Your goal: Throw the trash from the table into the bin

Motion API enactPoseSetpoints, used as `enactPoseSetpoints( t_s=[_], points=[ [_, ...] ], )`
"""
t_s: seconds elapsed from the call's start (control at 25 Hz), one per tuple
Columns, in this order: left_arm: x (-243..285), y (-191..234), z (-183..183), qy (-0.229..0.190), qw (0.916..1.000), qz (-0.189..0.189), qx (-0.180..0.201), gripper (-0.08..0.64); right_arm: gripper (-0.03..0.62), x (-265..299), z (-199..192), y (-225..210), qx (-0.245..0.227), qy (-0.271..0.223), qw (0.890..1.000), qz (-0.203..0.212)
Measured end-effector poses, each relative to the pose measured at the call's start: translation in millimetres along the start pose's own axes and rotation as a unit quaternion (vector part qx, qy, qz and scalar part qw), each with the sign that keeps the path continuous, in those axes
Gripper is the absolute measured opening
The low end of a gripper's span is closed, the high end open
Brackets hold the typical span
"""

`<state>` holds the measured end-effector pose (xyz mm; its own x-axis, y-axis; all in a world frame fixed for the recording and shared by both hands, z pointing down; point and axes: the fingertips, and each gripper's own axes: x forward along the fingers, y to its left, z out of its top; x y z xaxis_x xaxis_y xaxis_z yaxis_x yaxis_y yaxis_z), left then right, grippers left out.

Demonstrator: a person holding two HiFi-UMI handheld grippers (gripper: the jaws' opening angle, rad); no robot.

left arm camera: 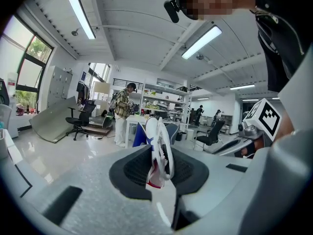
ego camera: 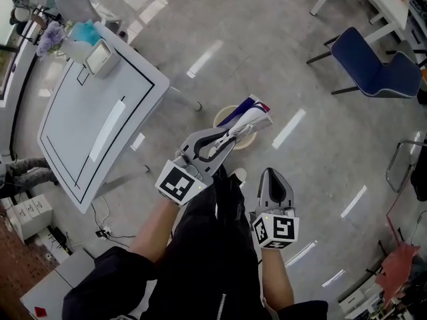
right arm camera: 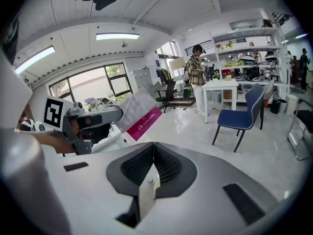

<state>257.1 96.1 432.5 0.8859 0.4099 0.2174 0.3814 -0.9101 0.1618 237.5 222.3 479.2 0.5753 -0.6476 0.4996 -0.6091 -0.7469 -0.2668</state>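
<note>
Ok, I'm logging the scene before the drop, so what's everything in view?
bag: one, white with blue and red, in the left gripper, above the bin
bin: one, cream, on the floor
table: one, white, at left
box: one, white, table's far corner
flowers: one bunch, purple, beside the box
chair: one, blue, upper right
left gripper: grey, shut on the bag
right gripper: grey, shut, empty
legs: black trousers, centre
</note>
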Motion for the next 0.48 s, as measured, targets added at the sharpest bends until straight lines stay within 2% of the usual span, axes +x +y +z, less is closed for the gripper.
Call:
enactPoseSetpoints(
  t_s=[0.48],
  points=[
    [29,35,-66,0.022,0.9997,0.003,-0.003,0.071,0.009,48,-9,-4,0.018,0.001,1.000,-0.019]
  ],
)
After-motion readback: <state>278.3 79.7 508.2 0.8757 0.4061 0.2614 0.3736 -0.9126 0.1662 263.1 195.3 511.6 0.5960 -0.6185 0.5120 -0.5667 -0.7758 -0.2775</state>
